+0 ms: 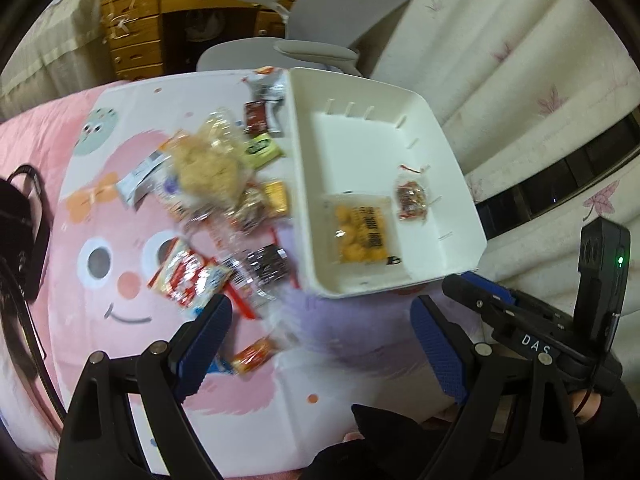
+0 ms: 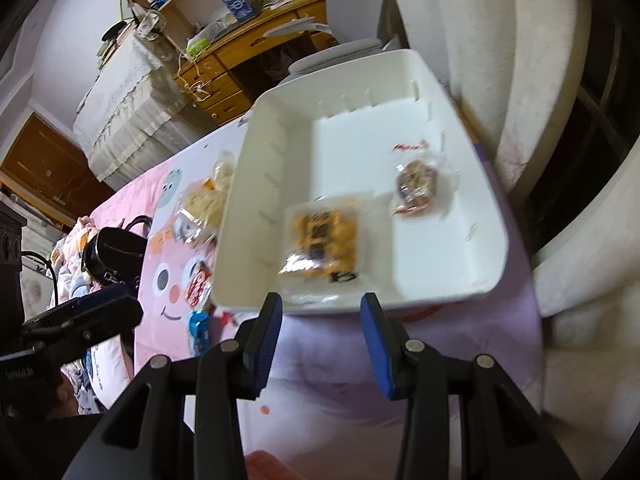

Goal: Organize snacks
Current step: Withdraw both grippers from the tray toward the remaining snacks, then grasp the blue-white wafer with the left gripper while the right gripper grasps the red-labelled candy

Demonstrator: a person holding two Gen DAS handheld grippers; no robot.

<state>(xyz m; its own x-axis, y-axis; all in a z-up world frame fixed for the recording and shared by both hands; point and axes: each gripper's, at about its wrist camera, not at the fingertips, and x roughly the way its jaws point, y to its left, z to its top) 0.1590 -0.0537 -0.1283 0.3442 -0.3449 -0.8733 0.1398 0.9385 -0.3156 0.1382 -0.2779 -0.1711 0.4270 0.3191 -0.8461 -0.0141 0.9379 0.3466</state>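
The loose pile of crinkly plastic-wrapped snack packets [image 1: 224, 208] lies on a pink cartoon-print cloth [image 1: 120, 280] beside the white rectangular plastic bin [image 1: 460, 184], which holds two packets. The left tongs [image 1: 320, 328] hang wide and empty; the right tongs [image 2: 320, 320] stand narrower, also empty. Overlapping slippery wrappers risk a double pick or slip.

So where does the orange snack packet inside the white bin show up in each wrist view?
Left wrist: orange snack packet right of centre, at the bin's near left.
Right wrist: same packet at centre, just above the fingertips.
Shared landmark: white bin.
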